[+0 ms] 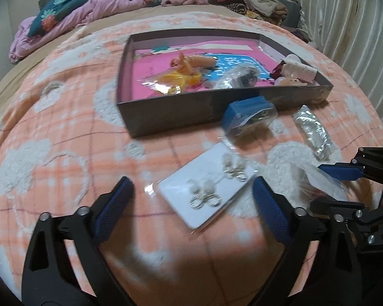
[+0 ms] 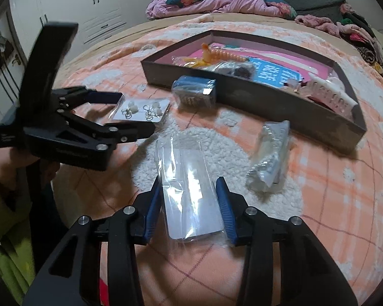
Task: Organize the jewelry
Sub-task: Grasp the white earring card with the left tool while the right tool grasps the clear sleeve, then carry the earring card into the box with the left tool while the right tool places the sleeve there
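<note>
A white earring card [image 1: 204,196] in a clear sleeve lies on the peach blanket, with several silver hoops and white studs on it. My left gripper [image 1: 192,182] stands open astride it, its blue pads clear of the card's edges; it also shows in the right wrist view [image 2: 138,111]. My right gripper [image 2: 189,182] is shut on a clear plastic packet [image 2: 191,191] holding a pale card, pads against both long sides. A dark grey box [image 1: 166,112] with pink lining holds hair clips and bagged trinkets.
A blue case in a bag [image 1: 250,112] leans on the box's front wall. A silvery bagged packet [image 1: 312,132] lies to its right. Crumpled bedding [image 1: 71,17] and clothes [image 1: 255,2] line the far side. A curtain hangs at the right, and wardrobe doors [image 2: 97,12] stand behind.
</note>
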Demonstrator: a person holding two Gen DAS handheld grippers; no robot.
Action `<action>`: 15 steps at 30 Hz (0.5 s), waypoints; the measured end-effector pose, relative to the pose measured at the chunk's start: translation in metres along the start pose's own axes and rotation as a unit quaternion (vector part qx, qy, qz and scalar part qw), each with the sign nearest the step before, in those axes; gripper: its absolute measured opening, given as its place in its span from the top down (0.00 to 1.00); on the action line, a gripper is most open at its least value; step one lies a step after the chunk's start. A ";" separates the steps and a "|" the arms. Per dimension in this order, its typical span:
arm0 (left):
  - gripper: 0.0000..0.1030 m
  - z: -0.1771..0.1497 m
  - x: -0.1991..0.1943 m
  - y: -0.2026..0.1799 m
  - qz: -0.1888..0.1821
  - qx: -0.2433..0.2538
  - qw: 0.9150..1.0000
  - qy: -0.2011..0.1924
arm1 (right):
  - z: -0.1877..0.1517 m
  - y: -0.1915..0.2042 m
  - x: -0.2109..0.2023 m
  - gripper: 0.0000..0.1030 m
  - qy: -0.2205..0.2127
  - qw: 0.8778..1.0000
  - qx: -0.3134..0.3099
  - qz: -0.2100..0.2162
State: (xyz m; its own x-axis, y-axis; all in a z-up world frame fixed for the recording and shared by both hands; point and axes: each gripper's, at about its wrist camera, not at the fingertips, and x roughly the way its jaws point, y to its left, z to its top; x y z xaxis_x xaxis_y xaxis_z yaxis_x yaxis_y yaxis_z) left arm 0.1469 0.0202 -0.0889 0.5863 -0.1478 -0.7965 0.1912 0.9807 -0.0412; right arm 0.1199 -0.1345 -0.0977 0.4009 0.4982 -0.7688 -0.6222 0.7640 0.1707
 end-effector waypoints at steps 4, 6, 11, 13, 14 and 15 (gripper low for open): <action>0.41 0.006 0.004 -0.009 -0.003 0.011 1.000 -0.003 | 0.003 -0.004 -0.013 0.61 -0.018 1.000 0.008 0.000; 0.51 0.007 0.002 -0.013 -0.008 0.015 1.000 -0.006 | 0.004 -0.004 -0.018 0.61 -0.023 1.000 0.009 0.002; 0.61 0.002 -0.011 -0.016 -0.016 0.009 1.000 -0.020 | 0.006 -0.002 -0.029 0.61 -0.035 0.999 0.009 0.008; 0.63 -0.001 -0.023 -0.013 -0.018 -0.004 0.999 -0.032 | 0.007 0.001 -0.033 0.61 -0.041 0.999 0.004 0.012; 0.63 -0.003 -0.029 -0.012 -0.018 -0.007 0.999 -0.038 | 0.008 0.002 -0.035 0.61 -0.043 0.999 0.003 0.013; 0.63 -0.005 -0.037 -0.010 -0.014 -0.010 0.999 -0.045 | 0.008 0.004 -0.037 0.61 -0.046 0.999 0.000 0.014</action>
State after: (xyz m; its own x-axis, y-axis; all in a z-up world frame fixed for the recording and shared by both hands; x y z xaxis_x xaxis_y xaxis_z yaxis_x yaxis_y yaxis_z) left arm 0.1195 0.0163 -0.0619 0.6498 -0.1855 -0.7371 0.1938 0.9782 -0.0753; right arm 0.1081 -0.1468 -0.0637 0.4426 0.5555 -0.7039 -0.6338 0.7491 0.1926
